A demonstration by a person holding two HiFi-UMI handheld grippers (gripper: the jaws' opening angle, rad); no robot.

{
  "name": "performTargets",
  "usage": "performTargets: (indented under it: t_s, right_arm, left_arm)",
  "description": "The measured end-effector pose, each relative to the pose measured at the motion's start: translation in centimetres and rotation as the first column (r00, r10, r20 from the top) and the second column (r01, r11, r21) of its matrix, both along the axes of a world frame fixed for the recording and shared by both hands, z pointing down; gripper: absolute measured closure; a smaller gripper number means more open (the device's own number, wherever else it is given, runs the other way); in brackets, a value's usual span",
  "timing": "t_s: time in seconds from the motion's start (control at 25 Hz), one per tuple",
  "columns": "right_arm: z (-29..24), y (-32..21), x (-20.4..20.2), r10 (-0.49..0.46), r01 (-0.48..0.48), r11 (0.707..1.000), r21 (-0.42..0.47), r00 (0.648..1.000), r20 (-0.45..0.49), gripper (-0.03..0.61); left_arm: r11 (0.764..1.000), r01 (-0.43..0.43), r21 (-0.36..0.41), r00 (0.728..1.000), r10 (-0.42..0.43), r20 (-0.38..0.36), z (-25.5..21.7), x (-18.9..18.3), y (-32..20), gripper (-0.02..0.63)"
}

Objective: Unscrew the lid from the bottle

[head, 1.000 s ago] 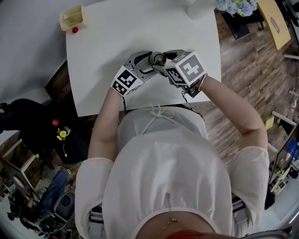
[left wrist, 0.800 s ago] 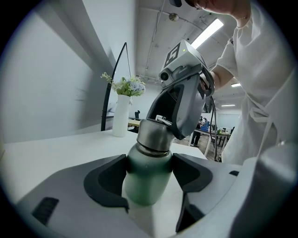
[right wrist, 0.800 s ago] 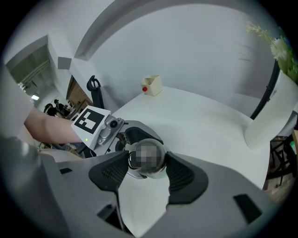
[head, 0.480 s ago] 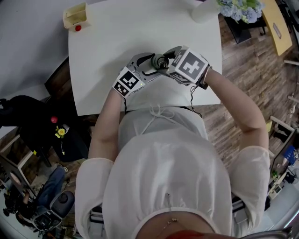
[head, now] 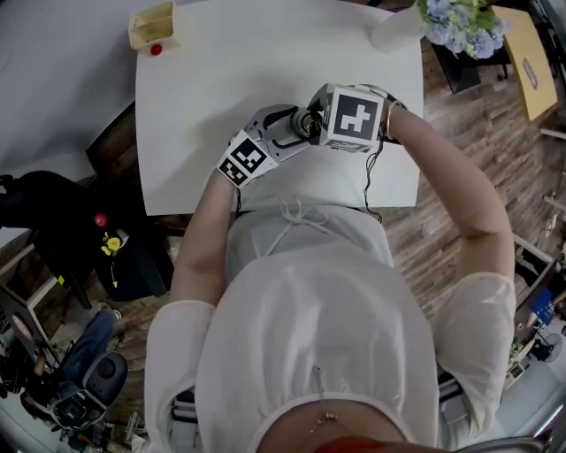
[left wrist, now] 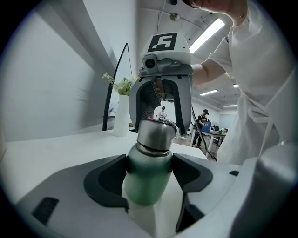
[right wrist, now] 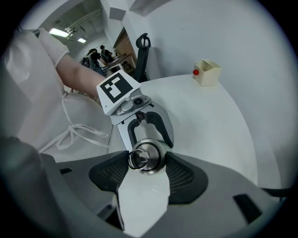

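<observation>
Since a sec ago the right tongs have rolled over. Their marker cube showed two faces then and now shows one face square-on to the head view, w/ the forearm further in over the desk. The left tongs haven't shifted. Right tongs point steeply down, pads clamped on opposite sides of the steel lid, its ring lying on top. Left tongs come in nearly level from the other side, pads pressed on both sides of the green bottle, just below the lid. Bottle sits roughly upright btwn the two tools, over the near part of the desk in front of the person. Its base is hidden, so can't tell if it touches the desk. Further out, at the far left corner, is a small cream box w/ a red ball just beside it. At the far right corner is a white vase w/ pale flowers. Wood floor lies to the right of the desk.
</observation>
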State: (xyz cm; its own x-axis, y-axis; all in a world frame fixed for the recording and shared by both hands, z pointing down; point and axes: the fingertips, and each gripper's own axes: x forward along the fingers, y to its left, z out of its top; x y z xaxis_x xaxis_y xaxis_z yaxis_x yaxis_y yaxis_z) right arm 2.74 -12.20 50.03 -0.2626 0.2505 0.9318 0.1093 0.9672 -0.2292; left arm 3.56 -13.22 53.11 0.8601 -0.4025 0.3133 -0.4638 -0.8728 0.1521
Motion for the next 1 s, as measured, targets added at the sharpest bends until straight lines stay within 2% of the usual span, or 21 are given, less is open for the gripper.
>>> performTargets:
  t_s: [0.16,0.36,0.64,0.84,1.0]
  right_arm:
    - [-0.1,0.1,0.8,-0.045,0.048,0.998,0.049,0.998,-0.048,0.318]
    - [-0.3,0.5,-0.4,-0.049,0.048,0.997,0.060,0.999,0.010,0.319]
    - [-1.3,0.2,-0.3,-0.015,0.013,0.997,0.080,1.000,0.027,0.319]
    - [-2.0,-0.1,0.7,0.044,-0.044,0.996,0.074,0.999,0.006,0.319]
    - [-3.1,0.1,0.8,0.072,-0.075,0.995,0.058,0.996,0.057,0.319]
  left_arm:
    - [1.000,0.004,-0.003,1.000,-0.004,-0.002,0.1,0.1,0.0,0.285]
    - [1.000,0.008,-0.002,1.000,-0.008,-0.010,0.0,0.0,0.0,0.285]
    - [1.000,0.014,-0.010,1.000,-0.014,-0.021,0.0,-0.1,0.1,0.285]
    - [1.000,0.011,-0.010,1.000,-0.011,-0.015,0.0,-0.2,0.0,0.285]
    - [1.000,0.015,-0.013,1.000,-0.015,-0.015,-0.2,-0.1,0.1,0.285]
